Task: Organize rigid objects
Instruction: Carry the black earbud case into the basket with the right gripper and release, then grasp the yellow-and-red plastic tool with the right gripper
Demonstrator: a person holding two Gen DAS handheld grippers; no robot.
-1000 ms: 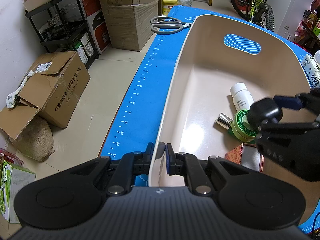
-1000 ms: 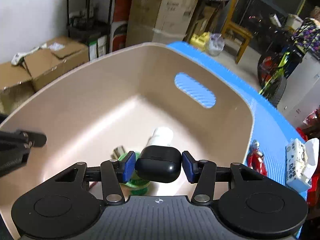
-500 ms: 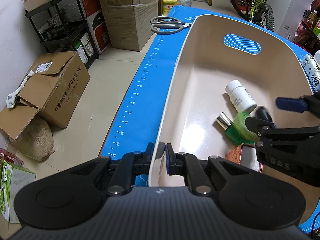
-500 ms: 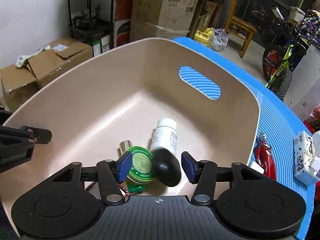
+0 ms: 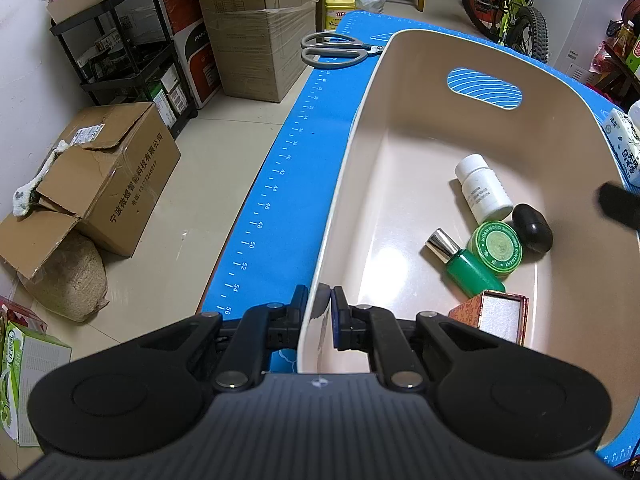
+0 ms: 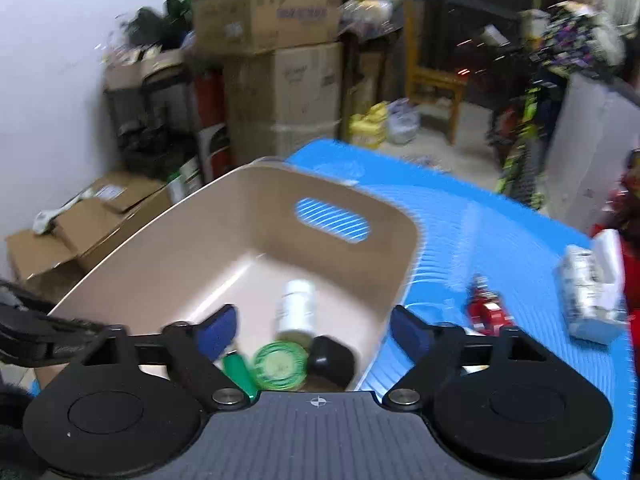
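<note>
The left claw point(image 5: 320, 308) pinches the near rim of the beige plastic bin point(image 5: 352, 152) on the blue-matted surface point(image 5: 280, 184). The right claw point(image 6: 312, 332), just opened wide and empty, has dropped the black oval case point(image 5: 532, 228) beside the green tin point(image 5: 496, 246). Best lift clear before reaching right for the red figure point(image 6: 486, 310).

Sharp and evenly lit in the left wrist view, with white overhead glare on the floor of the beige bin point(image 5: 384, 248). Smeared by motion blur throughout the right wrist view, worst toward 1 o'clock. Bent by fisheye curvature, dark at every corner.
</note>
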